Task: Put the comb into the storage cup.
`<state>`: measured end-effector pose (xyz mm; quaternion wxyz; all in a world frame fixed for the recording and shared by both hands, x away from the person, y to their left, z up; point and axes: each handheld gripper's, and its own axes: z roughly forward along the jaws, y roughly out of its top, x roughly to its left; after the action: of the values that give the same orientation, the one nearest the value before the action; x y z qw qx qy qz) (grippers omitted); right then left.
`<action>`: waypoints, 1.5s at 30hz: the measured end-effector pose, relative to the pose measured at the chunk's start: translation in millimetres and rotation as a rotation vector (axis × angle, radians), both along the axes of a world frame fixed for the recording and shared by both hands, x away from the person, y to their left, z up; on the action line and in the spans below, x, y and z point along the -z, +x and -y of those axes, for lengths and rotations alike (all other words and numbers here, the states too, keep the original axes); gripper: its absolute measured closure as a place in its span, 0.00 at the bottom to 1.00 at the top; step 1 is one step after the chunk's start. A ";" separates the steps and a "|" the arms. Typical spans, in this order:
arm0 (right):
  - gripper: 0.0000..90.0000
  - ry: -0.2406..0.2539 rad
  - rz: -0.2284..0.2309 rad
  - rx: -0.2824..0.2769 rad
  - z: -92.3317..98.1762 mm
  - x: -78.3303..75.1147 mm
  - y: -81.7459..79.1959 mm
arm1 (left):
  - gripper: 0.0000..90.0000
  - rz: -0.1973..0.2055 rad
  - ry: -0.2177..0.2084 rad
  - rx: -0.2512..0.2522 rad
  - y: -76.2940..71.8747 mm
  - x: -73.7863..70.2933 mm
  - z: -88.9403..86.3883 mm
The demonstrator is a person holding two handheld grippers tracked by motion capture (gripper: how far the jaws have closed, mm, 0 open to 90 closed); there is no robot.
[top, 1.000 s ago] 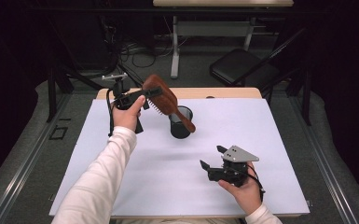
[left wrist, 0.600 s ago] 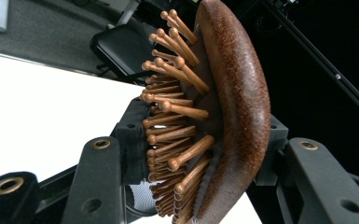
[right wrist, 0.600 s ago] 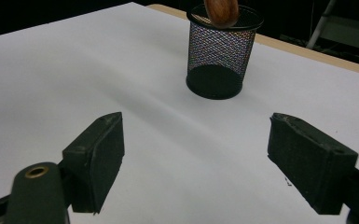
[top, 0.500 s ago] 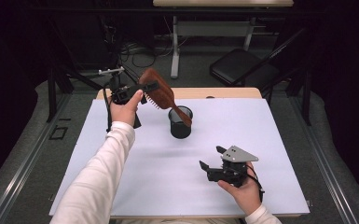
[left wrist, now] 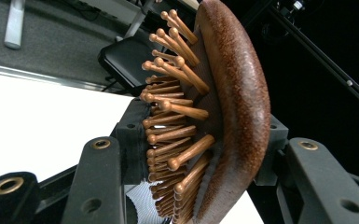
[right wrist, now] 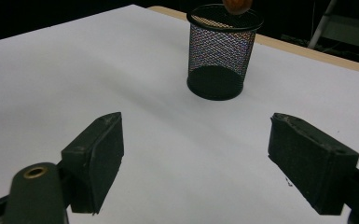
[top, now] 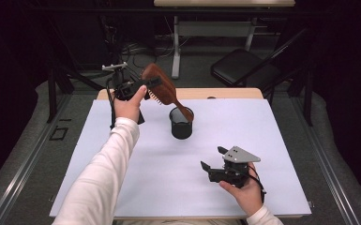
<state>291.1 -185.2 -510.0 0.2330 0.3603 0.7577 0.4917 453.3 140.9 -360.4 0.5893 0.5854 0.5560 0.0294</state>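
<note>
I've lifted the hairbrush (top: pixel 161 89) higher, handle tip over the mesh cup (top: pixel 181 123), my left tongs (top: pixel 143 87) clamped on its head; my right tongs (top: pixel 214 159) gape empty near the cup.

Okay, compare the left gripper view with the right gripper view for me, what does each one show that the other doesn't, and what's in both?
The left gripper view alone shows the hairbrush head clamped between its jaws, wooden bristles pointing left, and a black chair beyond. The right gripper view alone shows the mesh cup standing upright, its own jaws wide apart with nothing between them, and the brush's handle tip at the cup's rim. Both share the white table surface.
</note>
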 end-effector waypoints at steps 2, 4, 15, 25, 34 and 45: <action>0.20 -0.002 0.000 0.000 0.0 0.2 0.4 | 0.56 0.000 0.007 -0.004 0.8 -1.3 0.7; 0.20 -0.001 0.001 0.000 -0.2 0.4 0.5 | 0.56 0.005 0.011 -0.013 1.8 -2.2 1.2; 0.18 0.000 0.000 0.001 -0.3 0.4 0.5 | 0.56 0.015 0.022 -0.052 4.9 -4.8 -0.5; 0.18 -0.001 -0.007 0.003 -0.2 0.3 0.5 | 0.56 0.027 0.044 -0.075 5.8 -4.1 -2.8; 0.17 -0.005 -0.007 0.005 -0.6 0.9 0.9 | 0.56 0.027 0.054 -0.090 7.1 -3.0 -1.6; 0.17 -0.003 -0.024 0.006 -0.3 1.7 1.5 | 0.56 0.021 0.062 -0.109 9.7 1.0 -1.8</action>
<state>292.6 -184.8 -511.6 0.2258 0.3681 0.7600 0.4857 463.0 142.7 -361.4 0.5742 0.5718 0.5798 0.0848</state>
